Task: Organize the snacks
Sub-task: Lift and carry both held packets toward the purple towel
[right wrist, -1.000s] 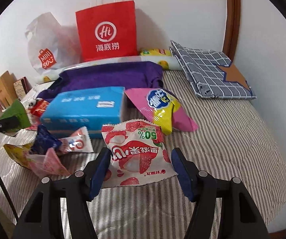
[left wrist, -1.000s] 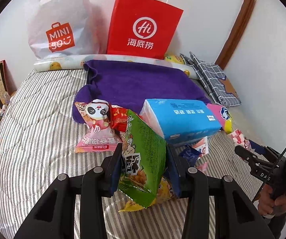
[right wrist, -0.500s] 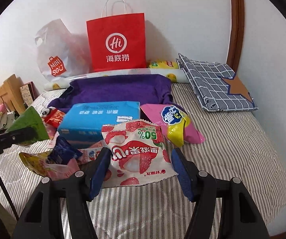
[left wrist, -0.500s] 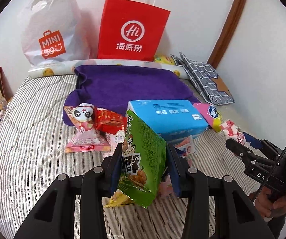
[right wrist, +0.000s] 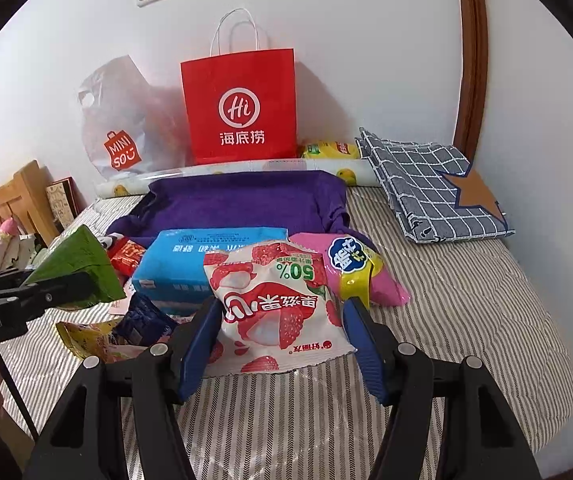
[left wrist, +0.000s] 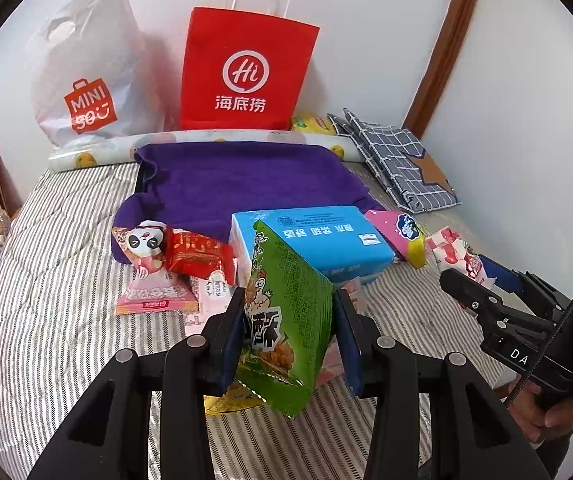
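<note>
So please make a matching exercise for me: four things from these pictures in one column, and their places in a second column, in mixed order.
Things
1. green snack bag
2. strawberry snack bag
3. red paper bag
4. blue tissue pack

Places
A. standing against the wall
B. between the fingers of the right gripper
C. lying on the bed, in front of the purple cloth
D. between the fingers of the left gripper

Pairs: 1-D, 2-B, 3-A, 4-C
</note>
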Available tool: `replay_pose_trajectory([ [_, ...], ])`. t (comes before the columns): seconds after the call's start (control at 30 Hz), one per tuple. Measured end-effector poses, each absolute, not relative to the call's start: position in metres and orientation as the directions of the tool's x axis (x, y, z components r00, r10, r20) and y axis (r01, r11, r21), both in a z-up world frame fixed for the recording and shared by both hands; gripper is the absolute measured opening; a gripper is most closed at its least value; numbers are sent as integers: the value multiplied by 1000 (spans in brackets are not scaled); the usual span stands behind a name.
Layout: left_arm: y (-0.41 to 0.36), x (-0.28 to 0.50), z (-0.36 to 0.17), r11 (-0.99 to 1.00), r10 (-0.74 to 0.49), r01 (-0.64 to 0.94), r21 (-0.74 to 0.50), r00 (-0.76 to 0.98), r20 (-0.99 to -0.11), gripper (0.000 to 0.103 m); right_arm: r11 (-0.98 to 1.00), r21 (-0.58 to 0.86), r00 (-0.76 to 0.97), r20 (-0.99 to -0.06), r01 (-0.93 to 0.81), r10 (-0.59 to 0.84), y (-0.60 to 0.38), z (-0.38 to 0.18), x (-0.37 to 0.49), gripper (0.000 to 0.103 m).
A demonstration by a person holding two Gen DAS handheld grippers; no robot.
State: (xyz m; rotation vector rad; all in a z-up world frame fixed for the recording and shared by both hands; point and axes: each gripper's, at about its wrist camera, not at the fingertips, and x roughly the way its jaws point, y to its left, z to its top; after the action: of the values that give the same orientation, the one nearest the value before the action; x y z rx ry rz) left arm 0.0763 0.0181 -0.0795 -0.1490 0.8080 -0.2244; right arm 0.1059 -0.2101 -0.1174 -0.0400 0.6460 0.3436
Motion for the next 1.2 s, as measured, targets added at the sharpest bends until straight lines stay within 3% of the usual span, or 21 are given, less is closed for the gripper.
replay_pose_trajectory([
  [1.2,13,90,-79,963,-266,152,-223,672,-691,42,941,64,756,-579,-333,307,-201,-108,125,61],
])
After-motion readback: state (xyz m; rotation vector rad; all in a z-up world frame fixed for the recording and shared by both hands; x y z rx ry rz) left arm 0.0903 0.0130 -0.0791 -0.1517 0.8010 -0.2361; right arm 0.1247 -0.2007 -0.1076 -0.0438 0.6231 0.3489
